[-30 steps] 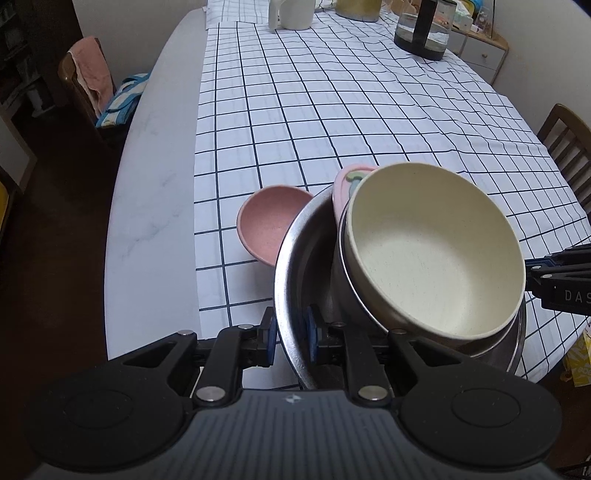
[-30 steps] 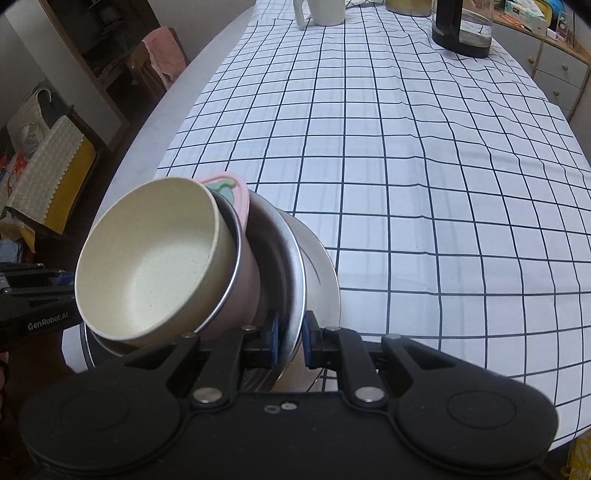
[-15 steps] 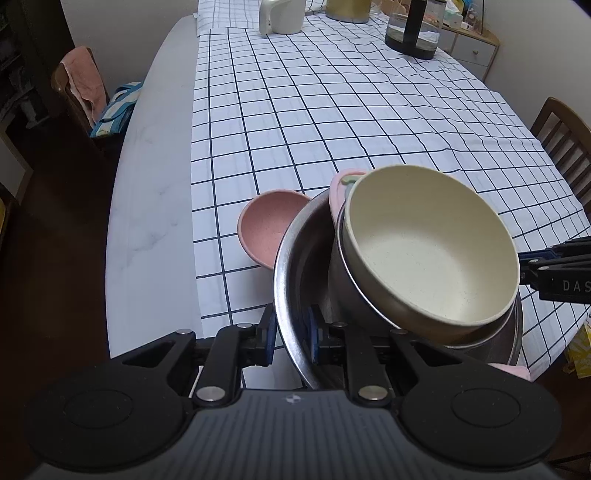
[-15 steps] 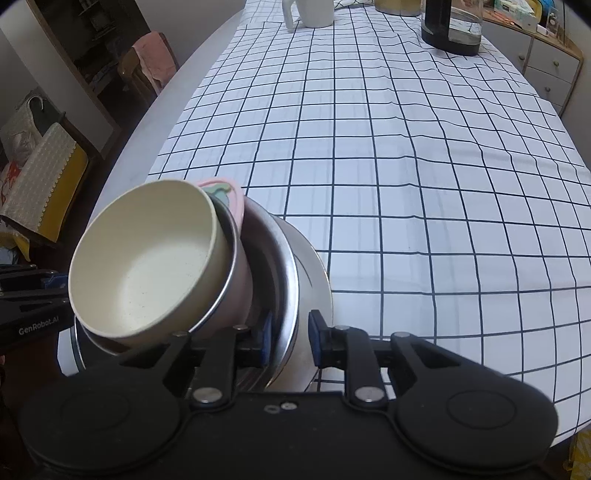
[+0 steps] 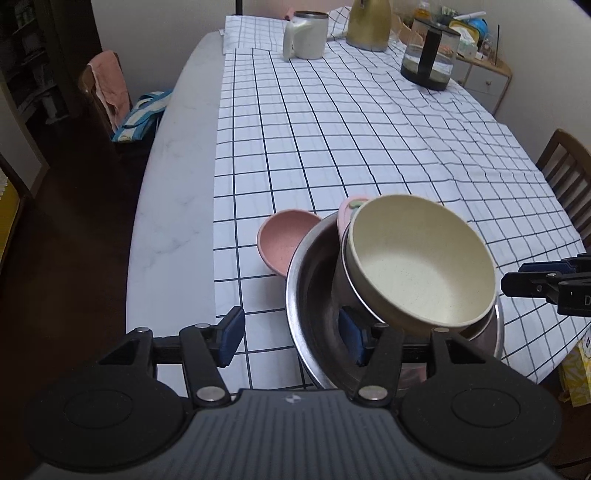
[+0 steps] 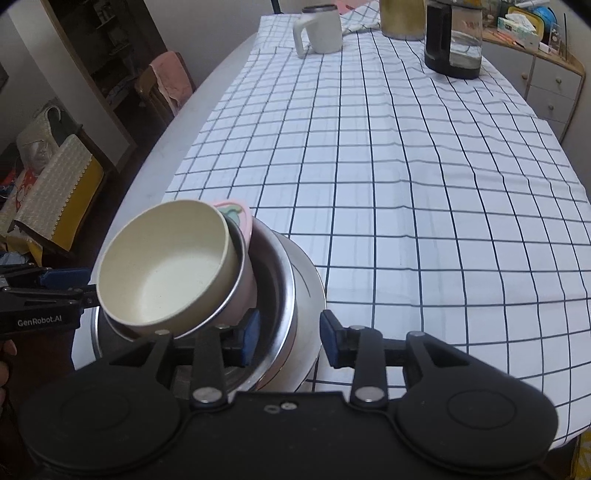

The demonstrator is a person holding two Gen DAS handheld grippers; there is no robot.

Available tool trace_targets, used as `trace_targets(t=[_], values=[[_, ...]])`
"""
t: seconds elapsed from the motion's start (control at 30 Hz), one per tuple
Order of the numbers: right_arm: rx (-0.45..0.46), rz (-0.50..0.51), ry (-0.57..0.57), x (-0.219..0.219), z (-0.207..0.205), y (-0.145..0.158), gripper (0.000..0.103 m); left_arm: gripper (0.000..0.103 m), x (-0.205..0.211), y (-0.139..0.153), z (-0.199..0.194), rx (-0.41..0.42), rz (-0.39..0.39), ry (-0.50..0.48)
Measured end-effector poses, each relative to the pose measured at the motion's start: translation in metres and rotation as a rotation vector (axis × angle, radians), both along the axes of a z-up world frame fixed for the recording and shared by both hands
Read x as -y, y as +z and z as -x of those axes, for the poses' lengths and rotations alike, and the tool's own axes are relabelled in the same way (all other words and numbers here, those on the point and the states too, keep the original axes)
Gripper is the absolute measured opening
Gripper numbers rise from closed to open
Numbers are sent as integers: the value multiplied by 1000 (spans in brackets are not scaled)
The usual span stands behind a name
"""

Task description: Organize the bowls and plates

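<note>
On the left of the left wrist view, bare marble table (image 5: 170,206) shows beside the checked tablecloth (image 5: 369,147). A pink bowl (image 5: 284,240) sits on the cloth, just beside the big steel bowl (image 5: 310,325) near the table's front edge. Inside the steel bowl a smaller steel bowl (image 5: 341,273) leans tilted, with a cream bowl (image 5: 421,269) nested in it and a pink plate (image 5: 345,214) standing on edge behind them. The left gripper (image 5: 291,336) has just been opening: its fingers stand apart, 1 outside and 1 inside the steel bowl's rim, neither pad pressing on it. On the opposite side, the right gripper (image 6: 290,338) has also just been opening, its fingers straddling the rim loosely with a clear gap at the outer pad. At the far end stand a white mug (image 5: 304,35), a gold kettle (image 5: 369,24) and a glass carafe (image 5: 428,61)
</note>
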State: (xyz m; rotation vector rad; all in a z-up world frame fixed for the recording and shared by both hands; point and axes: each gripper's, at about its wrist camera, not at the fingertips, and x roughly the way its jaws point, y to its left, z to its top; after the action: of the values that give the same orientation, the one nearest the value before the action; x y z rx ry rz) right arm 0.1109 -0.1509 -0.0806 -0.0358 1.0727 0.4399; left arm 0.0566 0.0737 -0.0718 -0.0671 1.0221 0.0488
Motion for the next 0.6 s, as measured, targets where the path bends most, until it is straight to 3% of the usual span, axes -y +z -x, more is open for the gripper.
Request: trace_targets(t=[0.23,0.4,0.47,0.6], values=[[64,-41,47,7,15,24,40,56,10,22,19,48,-13,24],[131,-64,58,14,29,43,56,60,20,39,34,85,0,31],[150,-78,63,17,35,50,58,65,24,45,41,101,4,38],[179,-99,75,25,46,60,65,66,35,55,52,128,16,32]])
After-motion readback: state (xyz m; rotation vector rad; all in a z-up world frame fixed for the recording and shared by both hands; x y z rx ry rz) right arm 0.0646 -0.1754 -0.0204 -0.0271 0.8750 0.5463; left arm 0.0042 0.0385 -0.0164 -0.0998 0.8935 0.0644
